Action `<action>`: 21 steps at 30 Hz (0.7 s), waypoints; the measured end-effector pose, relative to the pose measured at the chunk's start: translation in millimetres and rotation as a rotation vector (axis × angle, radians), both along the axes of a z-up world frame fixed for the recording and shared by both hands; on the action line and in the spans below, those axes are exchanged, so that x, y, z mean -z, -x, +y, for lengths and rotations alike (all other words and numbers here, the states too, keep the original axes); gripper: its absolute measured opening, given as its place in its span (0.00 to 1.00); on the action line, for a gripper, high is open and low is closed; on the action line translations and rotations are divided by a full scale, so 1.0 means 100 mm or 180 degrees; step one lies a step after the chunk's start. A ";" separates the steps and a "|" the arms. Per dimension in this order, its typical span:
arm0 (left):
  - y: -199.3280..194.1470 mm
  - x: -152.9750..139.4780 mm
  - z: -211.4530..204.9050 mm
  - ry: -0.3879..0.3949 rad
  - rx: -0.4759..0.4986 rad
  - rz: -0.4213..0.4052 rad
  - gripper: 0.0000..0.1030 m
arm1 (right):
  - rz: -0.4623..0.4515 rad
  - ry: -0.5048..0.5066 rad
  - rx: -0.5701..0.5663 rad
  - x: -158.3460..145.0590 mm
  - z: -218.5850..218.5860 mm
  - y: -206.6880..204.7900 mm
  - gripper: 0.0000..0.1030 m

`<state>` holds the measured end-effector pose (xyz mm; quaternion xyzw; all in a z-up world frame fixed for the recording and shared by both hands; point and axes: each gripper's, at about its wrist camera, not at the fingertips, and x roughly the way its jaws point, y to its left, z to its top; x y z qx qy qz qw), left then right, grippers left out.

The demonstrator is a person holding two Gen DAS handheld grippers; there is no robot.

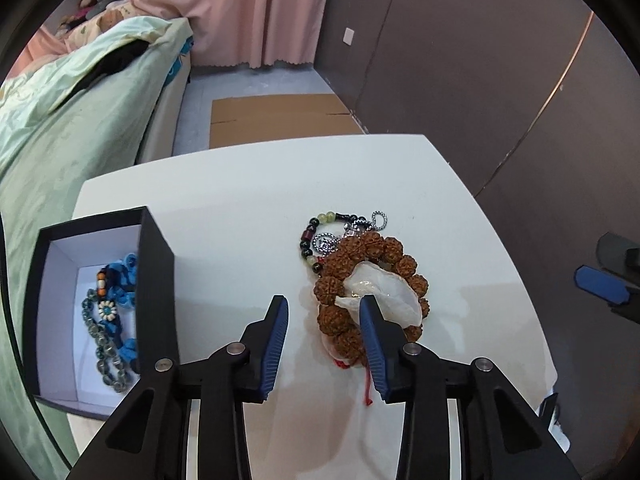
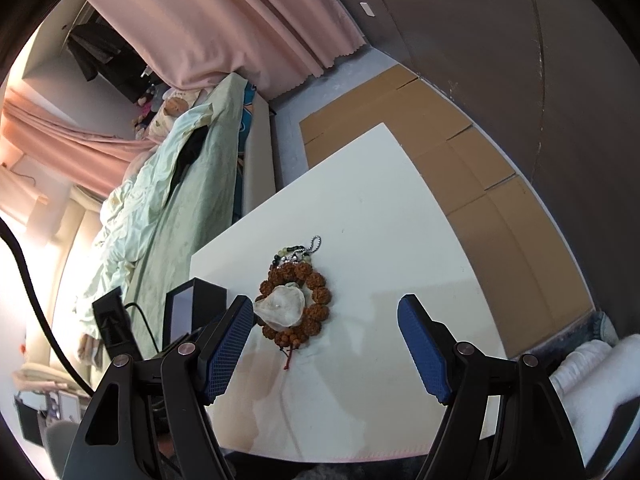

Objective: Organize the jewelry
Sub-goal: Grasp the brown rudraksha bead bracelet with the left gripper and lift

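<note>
Box (image 1: pixel 158 280) near wall hides part of the blue beads (image 1: pixel 127 272) and grey bead bracelet (image 1: pixel 98 336) inside it; in the right wrist view the box (image 2: pixel 200 304) interior is out of sight, its lower part behind the left finger pad (image 2: pixel 226 348). Right finger pad (image 1: pixel 374 344) of the left gripper covers the near edge of the translucent pouch (image 1: pixel 384 292) and some brown seed beads (image 1: pixel 340 268). Silver chain (image 1: pixel 360 226) tangle under the brown beads is too jumbled to sort out; the right gripper (image 1: pixel 608 280) is cut off at frame edge, so its opening can't be read there.
</note>
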<state>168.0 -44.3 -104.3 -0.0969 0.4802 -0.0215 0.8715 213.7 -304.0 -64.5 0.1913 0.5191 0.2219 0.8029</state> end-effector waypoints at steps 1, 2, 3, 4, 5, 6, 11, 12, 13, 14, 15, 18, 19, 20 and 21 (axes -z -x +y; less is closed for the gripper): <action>-0.02 0.03 -0.02 -0.0025 0.0005 0.0015 0.37 | 0.0006 0.0000 0.0003 0.00 0.00 0.00 0.73; -0.04 0.04 -0.03 -0.0043 0.0008 0.0029 0.36 | 0.0012 -0.0001 0.0004 0.00 0.00 -0.01 0.73; -0.06 0.07 -0.04 -0.0060 0.0007 0.0045 0.34 | 0.0015 -0.0001 0.0004 0.00 0.00 -0.02 0.73; -0.08 0.09 -0.05 -0.0085 0.0002 0.0066 0.30 | 0.0012 0.0000 0.0004 0.00 -0.01 -0.03 0.73; -0.09 0.11 -0.06 -0.0091 0.0003 0.0081 0.30 | 0.0009 0.0005 0.0004 0.00 -0.01 -0.03 0.73; -0.11 0.13 -0.06 -0.0088 0.0004 0.0096 0.30 | 0.0007 0.0011 0.0003 0.00 -0.01 -0.04 0.73; -0.19 0.24 -0.08 -0.0059 0.0007 0.0159 0.25 | 0.0018 0.0033 -0.0020 0.01 0.00 -0.09 0.73; -0.19 0.24 -0.08 -0.0030 0.0015 0.0169 0.22 | 0.0020 0.0042 -0.0025 0.01 0.01 -0.09 0.73; -0.19 0.24 -0.07 0.0010 0.0029 0.0186 0.20 | 0.0019 0.0047 -0.0031 0.01 0.01 -0.09 0.73; -0.19 0.23 -0.07 0.0008 0.0027 0.0195 0.20 | 0.0016 0.0052 -0.0037 0.01 0.01 -0.10 0.73; -0.17 0.21 -0.06 0.0009 0.0023 0.0191 0.20 | 0.0014 0.0060 -0.0040 0.01 0.01 -0.10 0.73; -0.11 0.10 -0.03 0.0111 0.0020 0.0099 0.20 | 0.0010 0.0074 -0.0042 0.01 0.00 -0.09 0.73; -0.09 0.04 -0.03 0.0154 0.0045 0.0044 0.20 | 0.0012 0.0075 -0.0041 0.01 -0.01 -0.09 0.73; -0.06 -0.02 -0.02 0.0184 0.0076 -0.0012 0.20 | 0.0013 0.0078 -0.0041 0.01 -0.01 -0.08 0.73; -0.05 -0.06 -0.03 0.0202 0.0095 -0.0052 0.20 | 0.0014 0.0083 -0.0043 0.01 0.00 -0.08 0.73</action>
